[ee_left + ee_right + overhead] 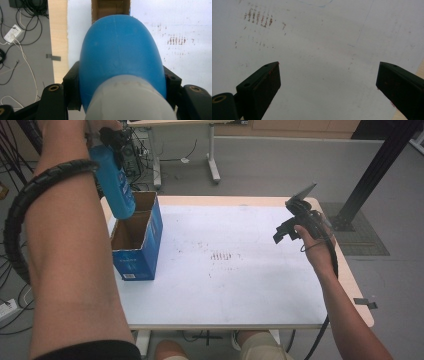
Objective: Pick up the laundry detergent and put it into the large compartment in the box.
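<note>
Above the open blue cardboard box (136, 242) at the table's left edge, the left gripper (111, 140) clamps a blue plastic bottle (114, 182) bottom-down, the right gripper (290, 227) idling agape; judged next: lower the bottle squarely into the box.

The left gripper (112, 140) holds the blue bottle (114, 182) base-down, just above the open blue box (137, 240) at the desk's (225, 285) left side. The right gripper (287, 227) hovers over the right edge, nothing in it.
</note>
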Action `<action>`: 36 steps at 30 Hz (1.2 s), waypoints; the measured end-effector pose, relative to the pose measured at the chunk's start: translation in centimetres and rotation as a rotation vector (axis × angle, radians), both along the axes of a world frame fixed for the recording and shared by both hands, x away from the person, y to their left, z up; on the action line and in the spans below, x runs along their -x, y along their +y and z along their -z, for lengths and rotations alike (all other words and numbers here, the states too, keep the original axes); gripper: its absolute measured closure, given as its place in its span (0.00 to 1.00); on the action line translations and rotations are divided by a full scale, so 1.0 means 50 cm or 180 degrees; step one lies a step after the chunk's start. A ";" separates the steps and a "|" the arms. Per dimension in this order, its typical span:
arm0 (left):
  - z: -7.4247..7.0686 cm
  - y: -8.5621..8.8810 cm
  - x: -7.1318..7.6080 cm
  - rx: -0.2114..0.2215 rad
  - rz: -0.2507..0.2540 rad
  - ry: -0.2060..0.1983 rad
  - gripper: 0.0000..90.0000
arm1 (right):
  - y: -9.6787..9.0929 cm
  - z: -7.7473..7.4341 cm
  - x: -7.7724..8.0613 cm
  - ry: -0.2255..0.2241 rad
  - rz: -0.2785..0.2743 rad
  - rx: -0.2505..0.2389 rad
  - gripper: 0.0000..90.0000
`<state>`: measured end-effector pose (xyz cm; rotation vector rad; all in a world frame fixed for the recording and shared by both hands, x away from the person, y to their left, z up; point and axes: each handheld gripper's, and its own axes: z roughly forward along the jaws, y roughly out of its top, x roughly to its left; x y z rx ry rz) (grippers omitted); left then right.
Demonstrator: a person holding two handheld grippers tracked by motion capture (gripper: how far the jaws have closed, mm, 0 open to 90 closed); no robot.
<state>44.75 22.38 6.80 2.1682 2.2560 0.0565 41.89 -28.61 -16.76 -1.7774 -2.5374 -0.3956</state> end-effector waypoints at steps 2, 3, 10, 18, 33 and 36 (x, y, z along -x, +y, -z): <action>0.011 0.004 -0.002 0.0014 -0.0005 0.0008 0.41 | -0.002 0.001 0.001 -0.0004 0.0003 -0.0003 0.06; 0.015 0.005 -0.003 0.0022 -0.0017 0.0015 0.41 | -0.002 0.001 0.001 0.0000 0.0009 -0.0005 0.06; 0.051 0.016 -0.009 0.0045 -0.0008 0.0063 0.41 | -0.002 0.006 0.001 0.0011 0.0011 -0.0002 0.06; 0.093 0.028 -0.009 0.0082 -0.0032 0.0100 0.41 | 0.007 0.005 0.002 0.0008 -0.0006 0.0006 0.06; 0.180 0.042 -0.010 0.0079 -0.0019 0.0129 0.41 | 0.025 0.007 0.003 0.0015 -0.0025 0.0030 0.06; 0.201 0.040 -0.012 0.0069 0.0006 0.0134 0.41 | 0.027 0.008 0.003 0.0018 -0.0032 0.0031 0.06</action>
